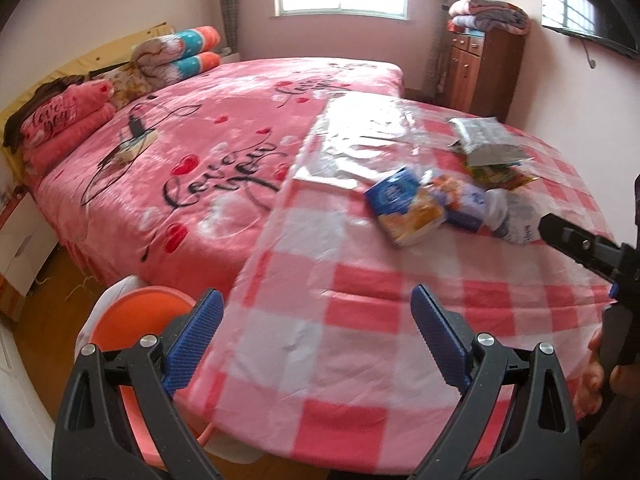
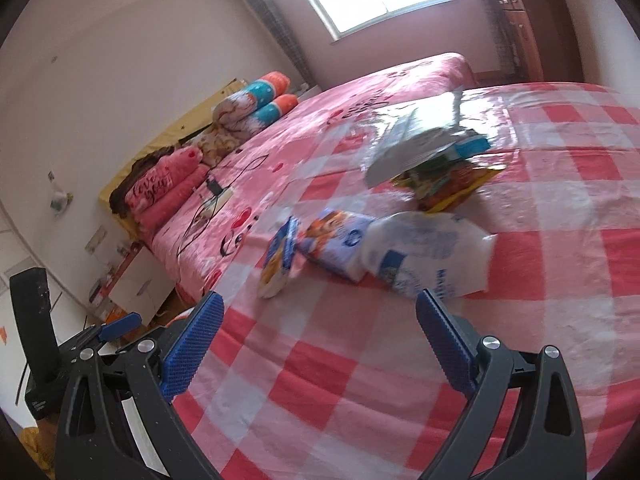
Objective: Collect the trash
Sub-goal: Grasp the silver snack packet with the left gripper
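Trash lies on a red-and-white checked tablecloth [image 1: 340,320]. A blue and orange carton [image 1: 404,206] sits beside a white crumpled bag [image 1: 508,212], with a silver foil wrapper [image 1: 484,136] and a yellow-green snack packet [image 1: 504,174] behind. In the right wrist view the carton [image 2: 280,256], a purple packet [image 2: 340,240], the white bag [image 2: 428,252], the snack packet [image 2: 448,184] and the foil wrapper [image 2: 416,144] show. My left gripper [image 1: 316,340] is open and empty above the table's near edge. My right gripper [image 2: 320,344] is open and empty, just short of the white bag.
An orange bin with a white liner [image 1: 136,316] stands on the floor left of the table. A pink bed [image 1: 192,140] with pillows lies beyond. A wooden cabinet [image 1: 480,68] stands at the back right. The right gripper's finger [image 1: 580,244] shows in the left wrist view.
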Motion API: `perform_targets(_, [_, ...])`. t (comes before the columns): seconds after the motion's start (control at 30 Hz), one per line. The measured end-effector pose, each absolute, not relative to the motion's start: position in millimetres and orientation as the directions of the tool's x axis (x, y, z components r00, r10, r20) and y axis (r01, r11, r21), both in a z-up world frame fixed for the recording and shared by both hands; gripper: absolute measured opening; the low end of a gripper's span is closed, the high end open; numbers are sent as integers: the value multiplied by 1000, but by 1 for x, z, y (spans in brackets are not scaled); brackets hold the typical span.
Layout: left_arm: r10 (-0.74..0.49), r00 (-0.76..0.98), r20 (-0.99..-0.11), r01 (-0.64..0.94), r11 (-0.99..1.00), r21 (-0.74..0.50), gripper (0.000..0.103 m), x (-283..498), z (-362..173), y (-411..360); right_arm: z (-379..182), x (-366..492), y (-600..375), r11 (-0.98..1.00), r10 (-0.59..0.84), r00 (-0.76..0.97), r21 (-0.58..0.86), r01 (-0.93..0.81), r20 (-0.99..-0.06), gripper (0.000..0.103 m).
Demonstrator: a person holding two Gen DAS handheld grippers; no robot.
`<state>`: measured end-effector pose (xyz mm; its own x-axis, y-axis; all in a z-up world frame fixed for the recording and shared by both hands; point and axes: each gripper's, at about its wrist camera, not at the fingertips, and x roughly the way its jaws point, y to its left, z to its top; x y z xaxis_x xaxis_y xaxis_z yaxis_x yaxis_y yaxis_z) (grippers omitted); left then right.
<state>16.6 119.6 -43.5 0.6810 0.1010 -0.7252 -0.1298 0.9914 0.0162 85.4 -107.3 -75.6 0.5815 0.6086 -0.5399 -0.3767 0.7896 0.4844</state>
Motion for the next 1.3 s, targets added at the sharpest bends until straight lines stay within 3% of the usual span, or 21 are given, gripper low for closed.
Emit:
perform_targets(0.5, [-237,662,-711,133,971,-199,95,144,11,21,-82,106,-172,817,526,676,528,-233,-516,96])
perform_targets(1.03, [-170,513,-841,104,985,-135,95,284,-33,-49,-83,110,-194,771,571,671,591,-238,-473,96])
perform_targets(1.3, [-215,470,-856,59,975,-213,95,304,-52,-45,-82,110,-202,754,581,671,614,-231,-461,96])
